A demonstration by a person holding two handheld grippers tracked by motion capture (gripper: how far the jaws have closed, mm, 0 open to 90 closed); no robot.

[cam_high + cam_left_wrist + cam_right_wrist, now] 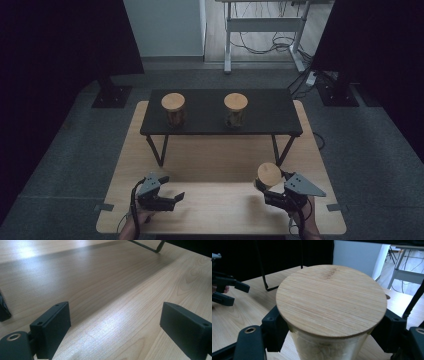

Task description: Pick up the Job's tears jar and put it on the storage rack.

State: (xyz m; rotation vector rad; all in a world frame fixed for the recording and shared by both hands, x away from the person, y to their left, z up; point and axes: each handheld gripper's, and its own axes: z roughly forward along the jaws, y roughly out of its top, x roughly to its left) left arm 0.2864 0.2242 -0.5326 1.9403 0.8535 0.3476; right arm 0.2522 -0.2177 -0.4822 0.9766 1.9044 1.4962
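Between the right gripper's (274, 189) jaws sits the lidded jar (331, 300), gripped on both sides; over at the left, the left gripper (176, 197) hovers with jaws apart above the table (105, 290).

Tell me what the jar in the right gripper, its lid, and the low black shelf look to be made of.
Jar: clear, probably glass; contents show through the wall.
Lid: bamboo or light wood, matte; fine parallel strips and grain.
Right gripper: its jaws sit on either side of the jar, under the lid.
Black shelf: dark matte top, material unclear; thin legs look like metal.
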